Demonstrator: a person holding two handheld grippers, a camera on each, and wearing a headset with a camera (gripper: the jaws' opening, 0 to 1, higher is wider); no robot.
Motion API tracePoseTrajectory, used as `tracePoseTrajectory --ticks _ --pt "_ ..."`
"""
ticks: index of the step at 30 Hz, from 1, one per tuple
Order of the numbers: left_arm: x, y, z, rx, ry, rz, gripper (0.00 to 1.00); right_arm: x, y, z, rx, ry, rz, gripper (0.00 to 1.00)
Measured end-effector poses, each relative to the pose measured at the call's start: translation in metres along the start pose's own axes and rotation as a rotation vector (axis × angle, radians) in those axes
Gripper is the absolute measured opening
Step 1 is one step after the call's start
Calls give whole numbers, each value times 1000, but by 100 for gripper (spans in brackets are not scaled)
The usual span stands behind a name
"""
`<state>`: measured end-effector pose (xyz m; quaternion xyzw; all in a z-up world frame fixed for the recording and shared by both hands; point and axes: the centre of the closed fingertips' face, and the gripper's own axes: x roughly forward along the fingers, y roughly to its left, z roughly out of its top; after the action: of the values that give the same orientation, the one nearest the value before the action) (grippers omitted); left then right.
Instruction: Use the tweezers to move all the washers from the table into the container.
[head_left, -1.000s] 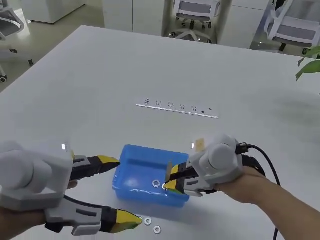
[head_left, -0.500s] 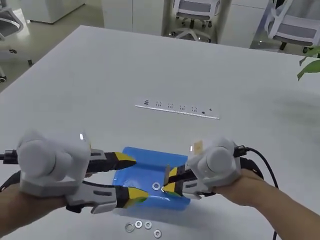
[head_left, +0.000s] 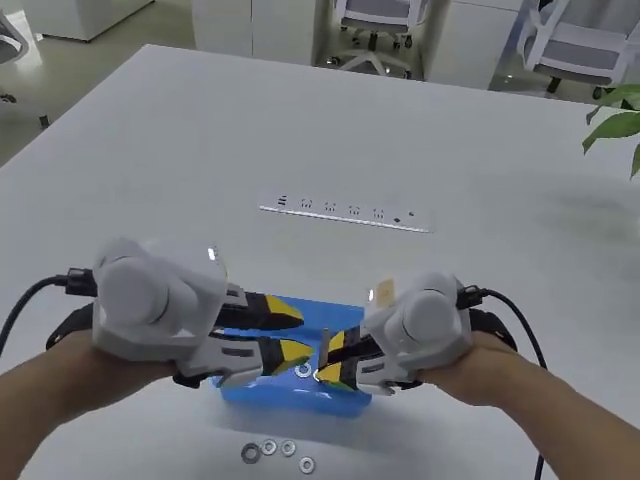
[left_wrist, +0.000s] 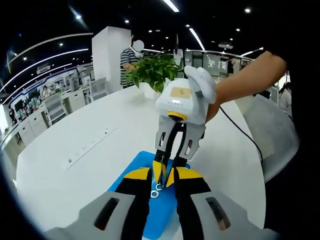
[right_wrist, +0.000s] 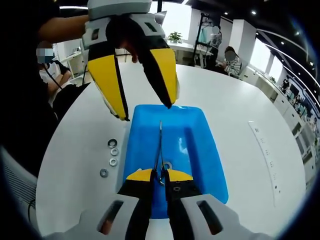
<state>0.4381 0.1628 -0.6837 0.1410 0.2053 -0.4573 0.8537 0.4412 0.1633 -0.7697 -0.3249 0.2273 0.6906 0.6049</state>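
Four washers (right_wrist: 114, 152) lay on the counter (right_wrist: 240, 100) just beside the container (right_wrist: 200, 150); one washer (right_wrist: 168, 165) sat inside. My right gripper (right_wrist: 159, 176) clamped the tweezers (right_wrist: 160, 145); left gripper (right_wrist: 147, 112) wide, empty.

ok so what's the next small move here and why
Probably swing the right hand-held gripper sideways so the tweezers come over the four washers lying on the table beside the container: their tips look empty, and one washer already lies inside.

bright ceiling lights | soft shadows | fisheye-warped edges | mild blur
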Motion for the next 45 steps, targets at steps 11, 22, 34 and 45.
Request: tracePoseTrajectory --ticks 11,22,34,45 --pt "15 -7 10 59 -4 -56 12 -1 1 -1 -18 6 8 10" --pt "19 -12 13 95 -8 -80 7 -1 1 -1 -30 11 8 10" --pt "20 -13 14 106 -9 -89 5 -5 1 -3 -34 24 -5 13" --pt "19 -12 12 109 -5 -88 5 -16 -1 -1 -25 23 -41 17"
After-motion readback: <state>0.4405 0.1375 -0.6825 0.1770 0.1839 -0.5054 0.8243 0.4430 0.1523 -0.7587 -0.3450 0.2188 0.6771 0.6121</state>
